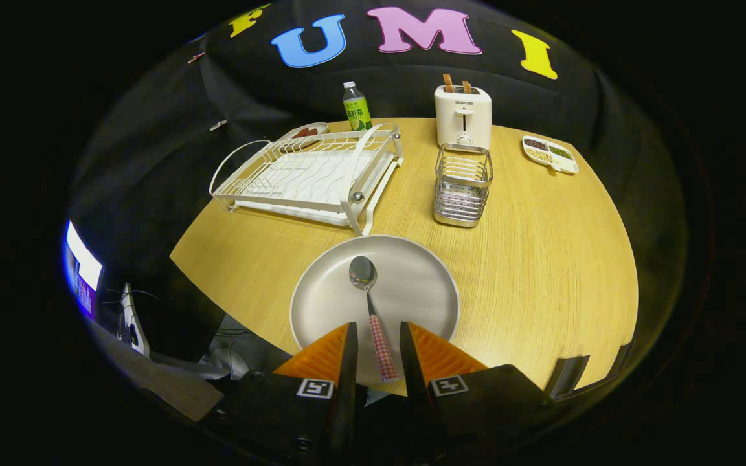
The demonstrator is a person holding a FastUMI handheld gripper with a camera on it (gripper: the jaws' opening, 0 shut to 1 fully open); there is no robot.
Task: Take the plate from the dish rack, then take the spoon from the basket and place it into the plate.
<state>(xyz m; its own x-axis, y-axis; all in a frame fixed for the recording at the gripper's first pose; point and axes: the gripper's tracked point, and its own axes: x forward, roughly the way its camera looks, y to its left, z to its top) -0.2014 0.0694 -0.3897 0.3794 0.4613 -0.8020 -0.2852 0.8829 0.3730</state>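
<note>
The spoon (370, 310) lies in the plate (321, 291) on the counter (541, 259), bowl forward, handle between the tongs (376, 336). Those stand apart, not pressing it, likely just released. Rack (308, 175) and basket (462, 184) stand empty beyond.

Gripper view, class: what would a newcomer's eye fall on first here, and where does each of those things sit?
First, the grey plate on the wooden table, just ahead of the hand-held gripper, with the spoon lying in it, its checked handle running back between the open fingers without touching them. Beyond the plate stand the white dish rack and the metal basket, with a toaster behind the basket.
</note>
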